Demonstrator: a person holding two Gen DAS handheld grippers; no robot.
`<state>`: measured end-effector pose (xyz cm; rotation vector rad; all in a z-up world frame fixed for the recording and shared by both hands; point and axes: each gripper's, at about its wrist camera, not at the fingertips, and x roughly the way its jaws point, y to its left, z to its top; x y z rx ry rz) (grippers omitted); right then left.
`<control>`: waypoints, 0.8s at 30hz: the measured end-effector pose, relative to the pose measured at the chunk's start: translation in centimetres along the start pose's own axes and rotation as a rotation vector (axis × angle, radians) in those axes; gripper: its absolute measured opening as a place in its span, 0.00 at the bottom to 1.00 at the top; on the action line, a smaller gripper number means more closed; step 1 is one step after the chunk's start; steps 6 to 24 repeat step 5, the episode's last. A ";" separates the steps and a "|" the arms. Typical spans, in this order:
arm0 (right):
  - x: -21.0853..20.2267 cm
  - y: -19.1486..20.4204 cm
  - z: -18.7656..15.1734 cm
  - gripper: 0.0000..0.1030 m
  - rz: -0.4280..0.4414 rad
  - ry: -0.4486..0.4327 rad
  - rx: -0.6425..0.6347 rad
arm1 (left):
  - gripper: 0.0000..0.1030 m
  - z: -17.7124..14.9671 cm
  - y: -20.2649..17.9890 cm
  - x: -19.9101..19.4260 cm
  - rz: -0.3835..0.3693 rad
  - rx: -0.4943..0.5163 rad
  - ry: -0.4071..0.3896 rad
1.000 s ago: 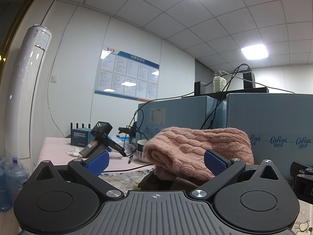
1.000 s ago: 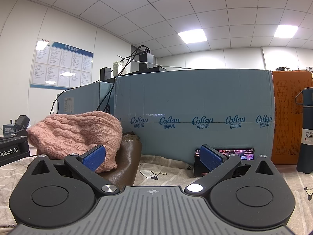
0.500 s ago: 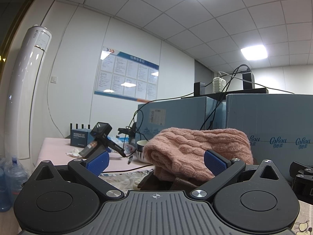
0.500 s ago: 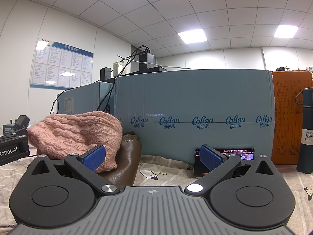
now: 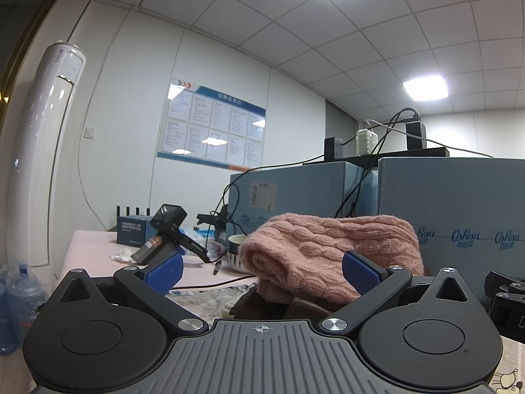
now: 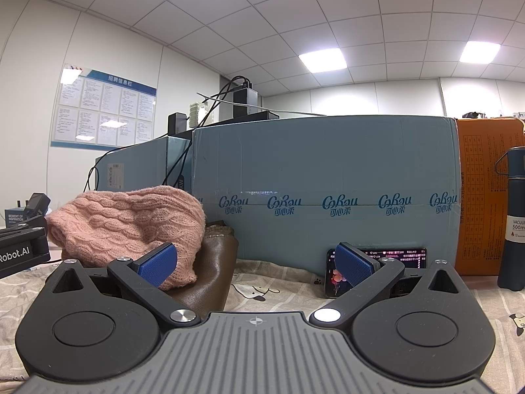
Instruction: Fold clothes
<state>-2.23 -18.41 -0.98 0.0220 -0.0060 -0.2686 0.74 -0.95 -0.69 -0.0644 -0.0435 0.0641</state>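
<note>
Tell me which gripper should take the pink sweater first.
Left, probably. The pink sweater sits straight ahead between the left gripper's open jaws, while it lies off to the left of the right gripper, also open.

A chunky pink cable-knit sweater (image 6: pixel 131 226) lies on smooth, glossy brown leather (image 6: pixel 210 275). Matt blue cardboard boxes (image 6: pixel 321 197) stand behind. Gripper pads (image 6: pixel 157 262) are textured blue rubber.

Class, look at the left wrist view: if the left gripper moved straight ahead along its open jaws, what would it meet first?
Probably the pink knitted sweater, heaped on a brown leather item just ahead of the left gripper; the leather edge sits lower, and depth is uncertain.
</note>
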 end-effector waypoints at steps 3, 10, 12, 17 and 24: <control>0.0 0.0 0.0 1.00 0.000 0.000 0.000 | 1.00 0.0 0.0 0.0 0.000 0.000 0.001; 0.0 0.0 0.0 1.00 0.000 0.000 0.000 | 1.00 0.0 0.0 0.1 0.000 0.000 0.001; 0.0 0.0 0.0 1.00 0.000 0.000 0.000 | 1.00 0.0 0.0 0.1 0.000 0.000 0.001; 0.0 0.0 0.0 1.00 0.000 0.000 0.000 | 1.00 0.0 0.0 0.1 0.000 0.000 0.001; 0.0 0.0 0.0 1.00 0.000 0.000 0.000 | 1.00 0.0 0.0 0.1 0.000 0.000 0.001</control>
